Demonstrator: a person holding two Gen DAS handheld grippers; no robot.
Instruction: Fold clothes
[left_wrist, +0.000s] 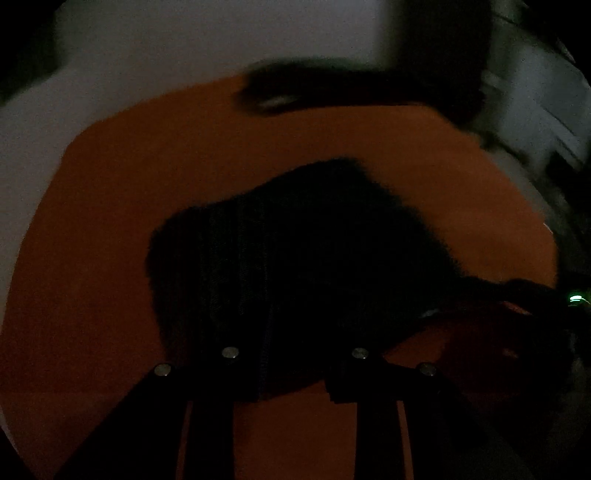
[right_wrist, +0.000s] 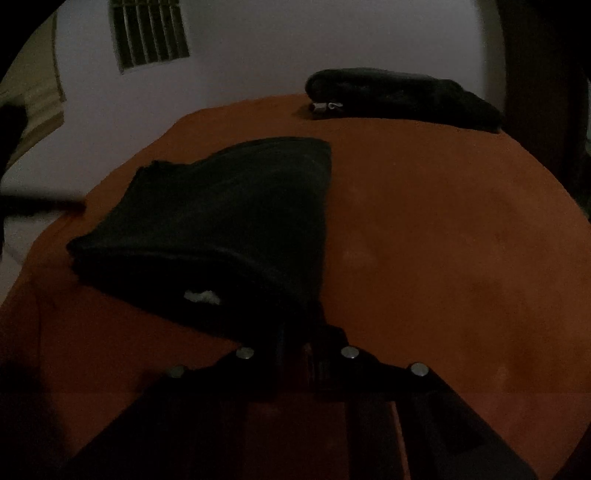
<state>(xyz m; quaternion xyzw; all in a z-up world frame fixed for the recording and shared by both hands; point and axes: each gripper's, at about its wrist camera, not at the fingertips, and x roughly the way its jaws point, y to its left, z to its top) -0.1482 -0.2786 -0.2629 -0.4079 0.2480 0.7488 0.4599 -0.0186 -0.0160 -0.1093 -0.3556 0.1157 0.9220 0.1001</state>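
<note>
Dim scene, right gripper (right_wrist: 295, 354) pinching black garment (right_wrist: 221, 214), left gripper (left_wrist: 295, 369) grip lost in darkness

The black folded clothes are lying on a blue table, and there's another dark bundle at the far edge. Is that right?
Not quite. The table is orange, not blue, as the right wrist view shows. The rest holds: the black folded clothes lie on it, and another dark bundle sits at the far edge.
</note>
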